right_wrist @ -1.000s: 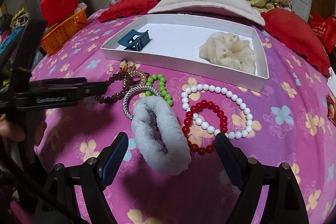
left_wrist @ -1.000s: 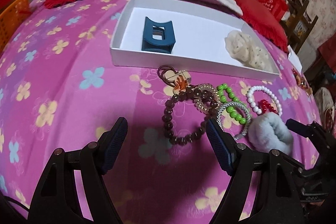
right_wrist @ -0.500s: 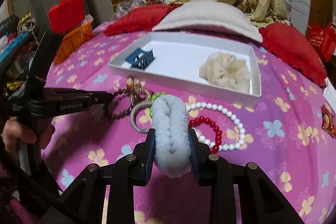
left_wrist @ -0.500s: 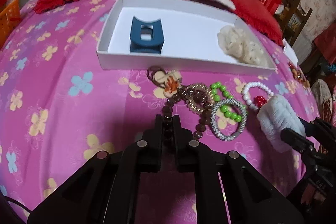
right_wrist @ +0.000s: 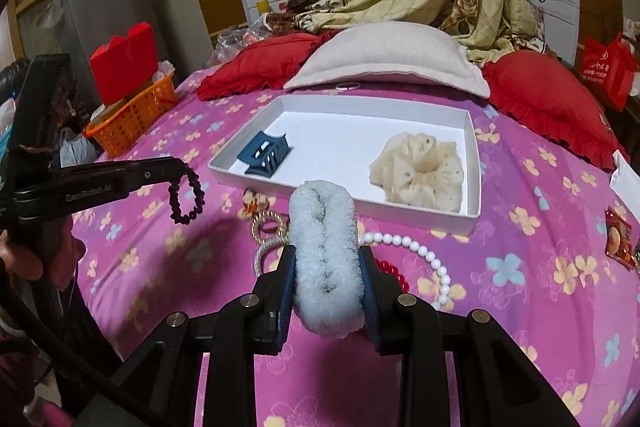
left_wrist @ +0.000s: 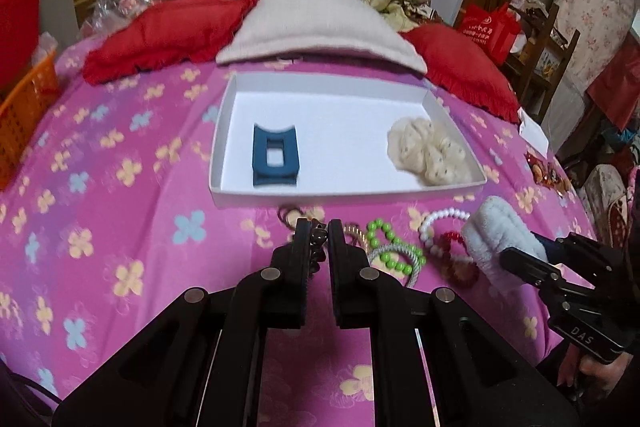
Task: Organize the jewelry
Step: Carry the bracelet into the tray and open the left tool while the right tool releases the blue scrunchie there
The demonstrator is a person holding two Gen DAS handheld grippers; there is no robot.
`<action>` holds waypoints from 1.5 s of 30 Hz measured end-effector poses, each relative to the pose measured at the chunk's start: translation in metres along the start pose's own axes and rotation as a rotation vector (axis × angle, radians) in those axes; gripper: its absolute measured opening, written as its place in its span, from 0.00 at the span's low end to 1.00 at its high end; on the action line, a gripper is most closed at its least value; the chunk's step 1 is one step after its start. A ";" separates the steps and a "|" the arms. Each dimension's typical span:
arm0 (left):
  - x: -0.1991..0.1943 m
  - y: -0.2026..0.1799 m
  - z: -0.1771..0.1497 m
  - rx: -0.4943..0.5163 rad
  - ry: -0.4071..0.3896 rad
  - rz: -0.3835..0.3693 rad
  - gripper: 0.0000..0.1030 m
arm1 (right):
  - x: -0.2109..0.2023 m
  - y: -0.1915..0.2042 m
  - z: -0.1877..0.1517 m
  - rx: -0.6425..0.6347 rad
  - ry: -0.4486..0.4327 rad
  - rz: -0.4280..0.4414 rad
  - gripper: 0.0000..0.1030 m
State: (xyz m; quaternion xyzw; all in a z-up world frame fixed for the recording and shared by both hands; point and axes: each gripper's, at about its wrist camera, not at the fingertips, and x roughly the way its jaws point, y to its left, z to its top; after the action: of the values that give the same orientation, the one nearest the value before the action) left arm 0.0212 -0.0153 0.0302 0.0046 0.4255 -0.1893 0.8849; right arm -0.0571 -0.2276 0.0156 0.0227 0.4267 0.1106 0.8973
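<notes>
Beads hung from your left gripper, pinched tight; right gripper squeezed fluffy hair tie, both w/ jaws nearly closed.

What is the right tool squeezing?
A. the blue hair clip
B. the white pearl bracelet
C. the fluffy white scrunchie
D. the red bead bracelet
C. The right tool is closed on the fluffy white scrunchie, lifted off the bed, while the blue hair clip sits in the white box and the bead bracelets lie on the pink cover.
</notes>
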 end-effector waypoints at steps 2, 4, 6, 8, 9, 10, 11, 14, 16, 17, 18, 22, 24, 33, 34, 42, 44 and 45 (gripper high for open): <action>-0.004 0.000 0.007 0.007 -0.014 0.013 0.07 | 0.002 -0.002 0.006 0.006 -0.001 -0.003 0.28; -0.005 0.000 0.013 0.010 -0.022 0.021 0.07 | 0.005 -0.004 0.013 0.014 -0.001 -0.008 0.28; -0.005 -0.001 0.019 0.017 -0.030 0.033 0.07 | 0.008 -0.007 0.020 0.029 0.000 -0.004 0.28; -0.002 -0.004 0.026 0.026 -0.034 0.043 0.07 | 0.012 -0.010 0.026 0.044 0.001 0.000 0.28; 0.000 -0.006 0.030 0.031 -0.035 0.046 0.07 | 0.013 -0.012 0.028 0.049 0.001 0.000 0.28; 0.001 -0.007 0.032 0.033 -0.037 0.048 0.07 | 0.014 -0.013 0.030 0.053 0.002 -0.001 0.28; 0.003 -0.009 0.036 0.037 -0.038 0.051 0.07 | 0.016 -0.014 0.033 0.055 0.004 -0.002 0.28; 0.009 -0.015 0.043 0.043 -0.039 0.052 0.07 | 0.022 -0.015 0.040 0.057 0.006 -0.008 0.28; 0.014 -0.020 0.049 0.056 -0.040 0.057 0.07 | 0.027 -0.016 0.044 0.058 0.013 -0.007 0.28; 0.017 -0.023 0.051 0.060 -0.039 0.059 0.07 | 0.030 -0.016 0.046 0.059 0.016 -0.007 0.28; 0.020 -0.025 0.053 0.064 -0.038 0.061 0.07 | 0.033 -0.017 0.048 0.061 0.019 -0.007 0.28; 0.035 -0.034 0.063 0.073 -0.027 0.065 0.07 | 0.046 -0.024 0.055 0.090 0.040 0.002 0.28; 0.044 -0.039 0.068 0.077 -0.019 0.067 0.07 | 0.053 -0.029 0.058 0.110 0.054 0.011 0.28; 0.090 -0.048 0.085 0.060 0.019 0.060 0.07 | 0.084 -0.046 0.067 0.154 0.099 0.003 0.28; 0.096 -0.046 0.085 0.055 0.023 0.064 0.07 | 0.088 -0.046 0.068 0.156 0.105 0.004 0.28; 0.127 -0.014 0.068 -0.021 0.089 0.109 0.07 | 0.129 -0.046 0.079 0.193 0.149 0.044 0.28; 0.129 -0.009 0.065 -0.027 0.093 0.115 0.07 | 0.137 -0.049 0.082 0.199 0.157 0.038 0.28; 0.130 -0.007 0.063 -0.032 0.095 0.115 0.07 | 0.139 -0.050 0.083 0.193 0.161 0.024 0.28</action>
State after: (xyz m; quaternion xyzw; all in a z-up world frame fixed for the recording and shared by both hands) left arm 0.1401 -0.0756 -0.0264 0.0240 0.4689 -0.1310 0.8732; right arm 0.1005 -0.2416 -0.0446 0.1052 0.5057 0.0812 0.8524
